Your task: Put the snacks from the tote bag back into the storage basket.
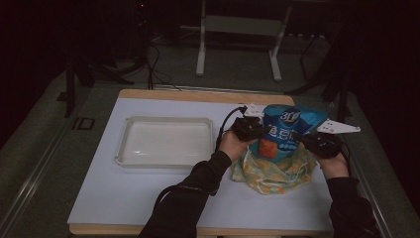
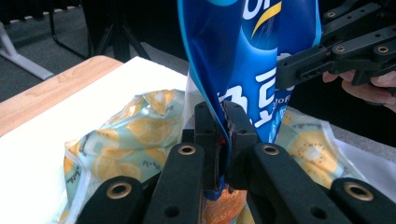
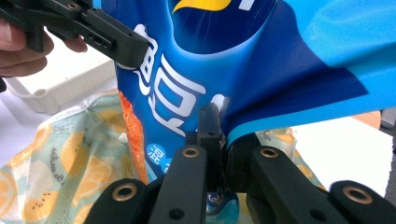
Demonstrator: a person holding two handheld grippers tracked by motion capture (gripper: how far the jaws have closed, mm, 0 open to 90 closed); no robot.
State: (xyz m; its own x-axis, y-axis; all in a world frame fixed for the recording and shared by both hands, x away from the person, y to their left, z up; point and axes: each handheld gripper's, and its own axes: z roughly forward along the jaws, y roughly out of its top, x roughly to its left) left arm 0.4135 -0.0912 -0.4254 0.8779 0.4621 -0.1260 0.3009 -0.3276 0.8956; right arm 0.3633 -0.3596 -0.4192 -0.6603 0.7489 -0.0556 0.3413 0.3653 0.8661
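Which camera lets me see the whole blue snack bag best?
The high view: it shows the whole blue snack bag standing in the lemon-print cloth bag, held between the left gripper and the right gripper. The left gripper view shows a close strip of it pinched in the jaws; the right gripper view shows another part.

Person: wearing long black sleeves (image 1: pixel 198 181) reaching down to both wrists.

Left gripper (image 1: pixel 251 128): showing a matte black body, a black cable (image 1: pixel 224 125) trailing from its rear, and a pale grey three-cornered plate (image 1: pixel 253 110) sitting on top.

Right gripper (image 1: pixel 321 144): showing the same black build, carrying a longer pale grey pointed plate (image 1: pixel 338 127).

Linkage arms (image 2: pixel 261 177): appearing as flat black bars with rounded ends, each bearing brass-coloured ringed pivots (image 2: pixel 187 150) and small plain holes. Matching brass pivots (image 3: pixel 190 152) showing on the right gripper's bars.
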